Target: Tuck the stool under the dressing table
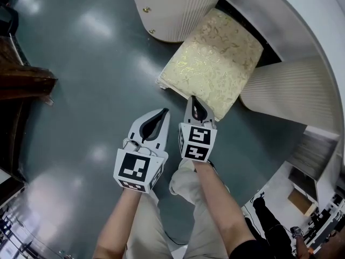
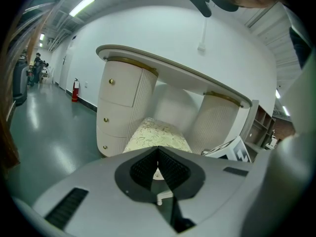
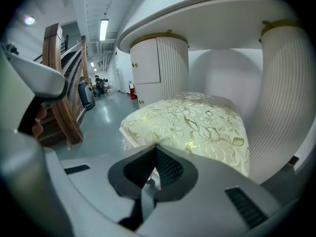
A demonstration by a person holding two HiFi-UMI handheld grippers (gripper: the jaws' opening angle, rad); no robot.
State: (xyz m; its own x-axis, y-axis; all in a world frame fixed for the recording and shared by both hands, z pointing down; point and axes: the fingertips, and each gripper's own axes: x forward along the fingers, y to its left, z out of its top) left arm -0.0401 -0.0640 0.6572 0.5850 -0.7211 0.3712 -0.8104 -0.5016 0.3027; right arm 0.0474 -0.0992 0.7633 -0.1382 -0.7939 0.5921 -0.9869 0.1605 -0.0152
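Push step: left claw (image 1: 163, 112) and right claw (image 1: 195, 99) closed, empty, near stool (image 1: 213, 61) edge; next, shove deeper under dressing table (image 1: 178, 9).

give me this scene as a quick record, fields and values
stool: gold-patterned cushion, partly in the table's recess, near part out on the floor
dressing table: white, ribbed sides, curved top
left gripper: jaws shut, empty, short of the stool
right gripper: jaws shut, empty, tip at the stool's near edge; contact unclear
floor: glossy grey
task state: stool not fully tucked
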